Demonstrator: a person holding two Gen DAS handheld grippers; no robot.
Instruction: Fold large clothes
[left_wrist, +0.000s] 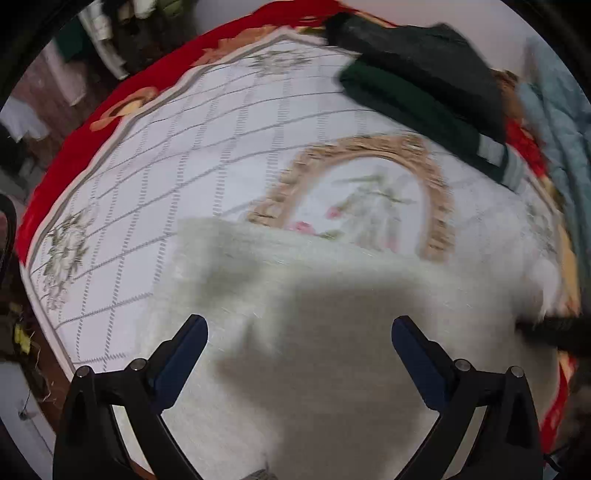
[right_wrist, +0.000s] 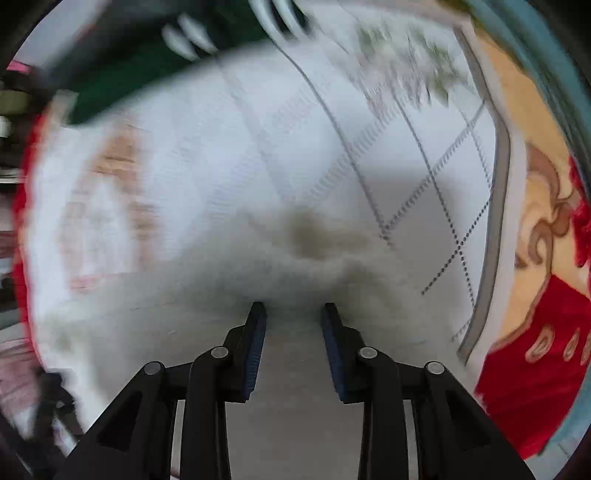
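Note:
A white fuzzy garment (left_wrist: 314, 332) lies spread on the bed's patterned blanket (left_wrist: 184, 147), filling the near part of the left wrist view. My left gripper (left_wrist: 299, 325) hovers above it, jaws wide open and empty. In the right wrist view the same white garment (right_wrist: 295, 295) lies under my right gripper (right_wrist: 293, 310), whose jaws stand part open with nothing between them; this view is blurred by motion. A dark shape at the right edge (left_wrist: 554, 332) of the left wrist view may be the other gripper.
Folded dark green and black clothes (left_wrist: 424, 85) are stacked at the far side of the bed and also show in the right wrist view (right_wrist: 129, 66). A light blue quilt (left_wrist: 557, 122) lies at the right. The blanket's red border (left_wrist: 74, 147) marks the bed's edge; clutter beyond it at left.

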